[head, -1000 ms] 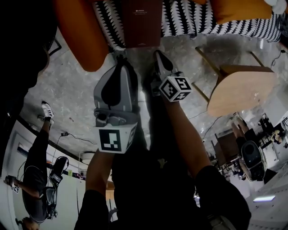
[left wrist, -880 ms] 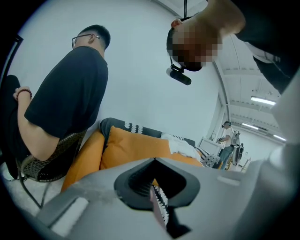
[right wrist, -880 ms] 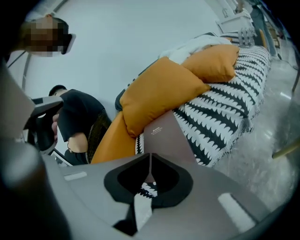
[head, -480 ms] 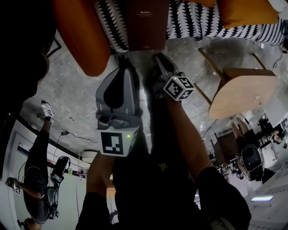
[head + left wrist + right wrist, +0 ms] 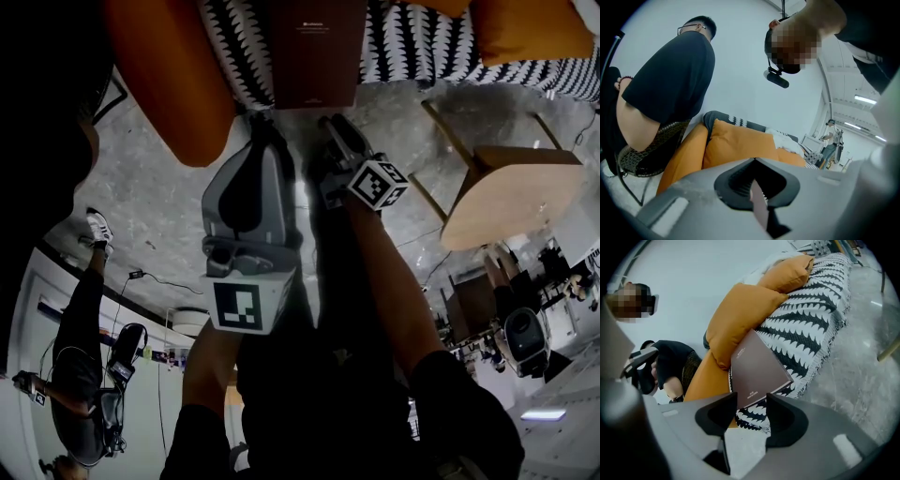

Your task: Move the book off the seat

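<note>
A dark maroon book point(image 5: 314, 52) lies on the sofa's black-and-white patterned seat cover point(image 5: 412, 47), its far end against an orange cushion point(image 5: 740, 317). In the right gripper view the book point(image 5: 757, 369) sits just beyond the jaw tips. My right gripper point(image 5: 335, 127) point(image 5: 752, 401) hovers below the book's near edge, its jaws opening, with nothing pressed between the pads. My left gripper point(image 5: 265, 122) point(image 5: 753, 161) hangs beside it to the left, jaws shut and empty, pointing at orange cushions point(image 5: 736, 143).
A large orange cushion point(image 5: 164, 75) leans at the sofa's left end. A wooden side table point(image 5: 511, 192) stands on the grey concrete floor point(image 5: 141, 197) to the right. A person in a dark shirt point(image 5: 670, 79) sits on a wicker chair left of the sofa.
Both grippers have edged a little closer to the sofa and the book. The book still rests on the seat.
</note>
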Tool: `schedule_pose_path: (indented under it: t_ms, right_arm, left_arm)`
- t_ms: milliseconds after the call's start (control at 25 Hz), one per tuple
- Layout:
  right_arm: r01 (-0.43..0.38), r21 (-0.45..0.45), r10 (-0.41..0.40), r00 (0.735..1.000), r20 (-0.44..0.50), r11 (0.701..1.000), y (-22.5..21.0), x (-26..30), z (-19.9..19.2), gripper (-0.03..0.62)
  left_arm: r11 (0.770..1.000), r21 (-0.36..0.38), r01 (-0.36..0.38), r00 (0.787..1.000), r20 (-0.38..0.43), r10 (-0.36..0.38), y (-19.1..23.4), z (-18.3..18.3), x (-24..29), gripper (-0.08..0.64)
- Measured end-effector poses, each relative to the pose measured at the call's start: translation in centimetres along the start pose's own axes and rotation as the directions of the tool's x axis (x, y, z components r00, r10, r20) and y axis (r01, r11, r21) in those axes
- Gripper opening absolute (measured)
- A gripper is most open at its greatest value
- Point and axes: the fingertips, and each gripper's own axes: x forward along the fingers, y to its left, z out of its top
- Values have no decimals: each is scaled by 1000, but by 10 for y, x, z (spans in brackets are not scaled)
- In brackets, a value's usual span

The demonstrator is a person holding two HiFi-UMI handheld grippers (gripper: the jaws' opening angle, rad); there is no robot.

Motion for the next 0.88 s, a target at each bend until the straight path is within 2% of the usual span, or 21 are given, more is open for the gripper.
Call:
schedule_pose_path:
  t_ms: [160, 280, 560, 880]
  right_arm:
    - [1, 45, -1, 1000, -4, 999, -7, 3, -7, 205]
    - [-4, 98, 3, 1000, 9, 995, -14, 8, -9, 241]
    - [-65, 216, 53, 997, 63, 974, -23, 18, -11, 291]
    - [-115, 221, 98, 991, 86, 969, -18, 30, -3, 314]
  left_arm:
    - [1000, -4, 1, 1000, -7, -1, 5, -4, 3, 6]
    - [1000, -10, 5, 1000, -10, -5, 9, -6, 5, 6]
    - [1000, -7, 6, 1000, -7, -6, 13, -6, 8, 6]
    - [1000, -8, 9, 1000, -12, -9, 16, -7, 11, 6]
